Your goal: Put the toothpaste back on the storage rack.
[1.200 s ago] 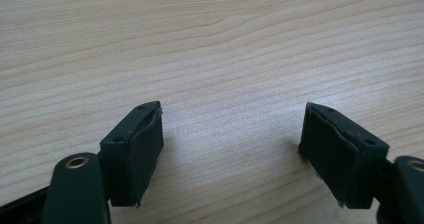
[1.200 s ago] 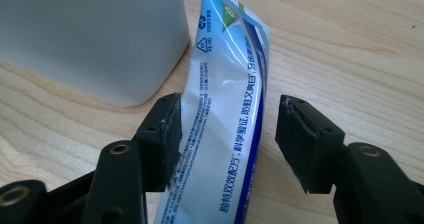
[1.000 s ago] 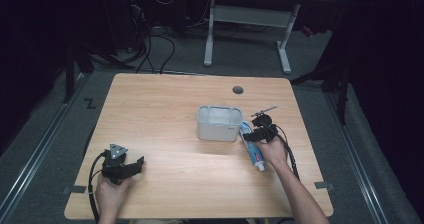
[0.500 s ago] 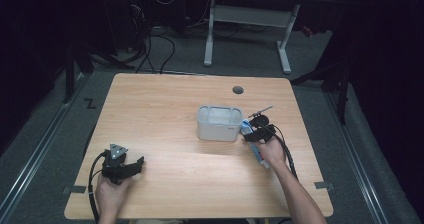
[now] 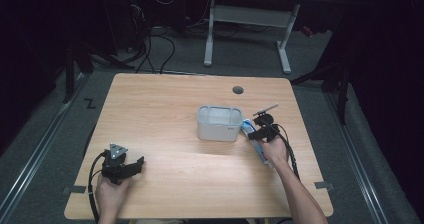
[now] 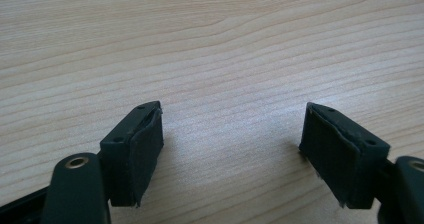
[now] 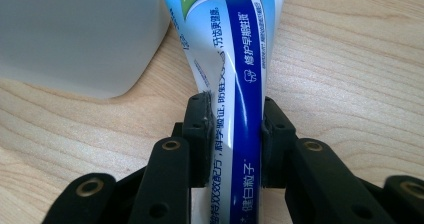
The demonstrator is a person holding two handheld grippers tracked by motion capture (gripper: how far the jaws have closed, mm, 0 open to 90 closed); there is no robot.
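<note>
**Desk:** What is the right gripper (image 7: pixel 231 134) doing at the far side of the table (image 5: pixel 165 104)?

**Photographer:** It has just been closing, and its pads now pinch a blue-and-white toothpaste tube (image 7: pixel 235 69) across its width. The tube lies flat on the wood, just beside the right wall of a pale plastic tub (image 5: pixel 219 123), its broad crimped end pointing away from the person. In the high view the right gripper (image 5: pixel 262 132) sits over the tube (image 5: pixel 248 129), with the hand behind it.

**Desk:** Why grab it there?

**Photographer:** My reading: the jaws take the narrower part of the body, where the tube is slim enough to fit between them and firm enough not to slip. Gripped across the middle, it should lift level instead of drooping.

**Desk:** And the tub so close?

**Photographer:** It stands open-topped and looks empty from above. Close as it is, it seems the likely place for the tube, a short lift and swing to the left. That is a judgement, not something shown.

**Desk:** The other hand?

**Photographer:** The left gripper (image 5: pixel 119 165) rests near the table's near left corner, well apart from the tub. Its own view shows the left gripper (image 6: pixel 232 149) with jaws spread wide over bare wood, nothing between them. It looks parked out of the way so the right hand can work alone.
</note>
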